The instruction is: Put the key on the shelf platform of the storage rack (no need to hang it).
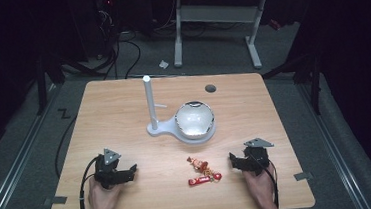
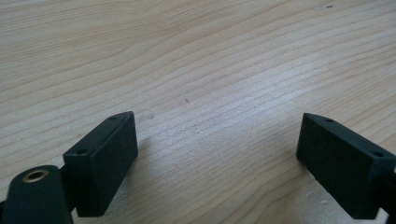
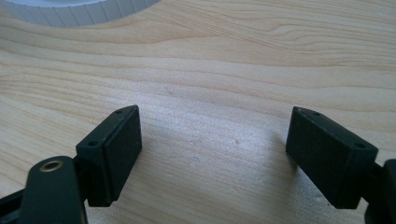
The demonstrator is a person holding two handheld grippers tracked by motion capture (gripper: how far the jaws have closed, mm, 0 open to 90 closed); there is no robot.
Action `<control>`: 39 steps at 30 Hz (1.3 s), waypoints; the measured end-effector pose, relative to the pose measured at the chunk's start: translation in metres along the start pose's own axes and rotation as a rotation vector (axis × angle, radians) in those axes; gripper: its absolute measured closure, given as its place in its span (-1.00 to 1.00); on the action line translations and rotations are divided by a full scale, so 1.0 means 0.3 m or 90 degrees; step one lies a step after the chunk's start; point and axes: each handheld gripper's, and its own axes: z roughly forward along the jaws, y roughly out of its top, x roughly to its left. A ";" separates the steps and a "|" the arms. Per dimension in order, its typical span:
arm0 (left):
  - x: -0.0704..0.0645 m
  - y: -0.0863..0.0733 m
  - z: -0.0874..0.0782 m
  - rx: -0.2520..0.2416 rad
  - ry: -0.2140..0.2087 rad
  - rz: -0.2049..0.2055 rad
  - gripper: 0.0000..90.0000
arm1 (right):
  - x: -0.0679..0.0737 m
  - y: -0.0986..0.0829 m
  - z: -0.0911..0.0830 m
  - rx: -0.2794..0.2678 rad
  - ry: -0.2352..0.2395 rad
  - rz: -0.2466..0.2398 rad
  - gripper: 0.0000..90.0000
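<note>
Both grippers rest low on the wooden table (image 1: 124, 114) near its front edge. My left gripper (image 1: 132, 170) sits at the front left, held by a hand, its jaws wide apart over bare wood (image 2: 215, 135). At the front right my right gripper (image 1: 232, 160) is also open, with bare wood between its jaws (image 3: 215, 135). Between the two lie wrapped candies: a red bar (image 1: 199, 180) and a small orange-red cluster (image 1: 202, 167). A white bowl (image 1: 194, 119) sits on a white stand base with an upright post (image 1: 149, 103) at the table's middle; its ribbed edge (image 3: 79, 11) shows in the right gripper view.
A dark round grommet hole (image 1: 210, 88) sits near the table's far edge. Tape marks (image 1: 55, 200) lie at the front corners. Beyond the table are a white desk frame (image 1: 216, 17) and floor cables.
</note>
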 end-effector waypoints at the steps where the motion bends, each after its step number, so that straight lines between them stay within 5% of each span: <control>1: 0.000 0.000 0.000 0.000 0.000 0.000 -0.73 | 0.000 0.000 0.000 0.000 0.000 0.000 -0.59; 15: 0.006 -0.001 -0.002 0.000 -0.006 0.011 -0.72 | -0.001 -0.002 -0.005 0.005 0.002 -0.001 -0.59; 24: 0.003 -0.001 -0.002 -0.001 -0.003 0.007 -0.71 | 0.008 -0.009 -0.045 0.004 0.007 -0.022 -0.35; 35: 0.003 -0.001 -0.002 -0.001 -0.004 0.005 -0.70 | 0.087 -0.010 -0.111 -0.026 0.109 -0.061 -0.19; 39: 0.003 -0.001 -0.001 -0.001 -0.003 0.005 -0.70 | 0.114 -0.006 -0.119 -0.030 0.123 -0.080 -0.18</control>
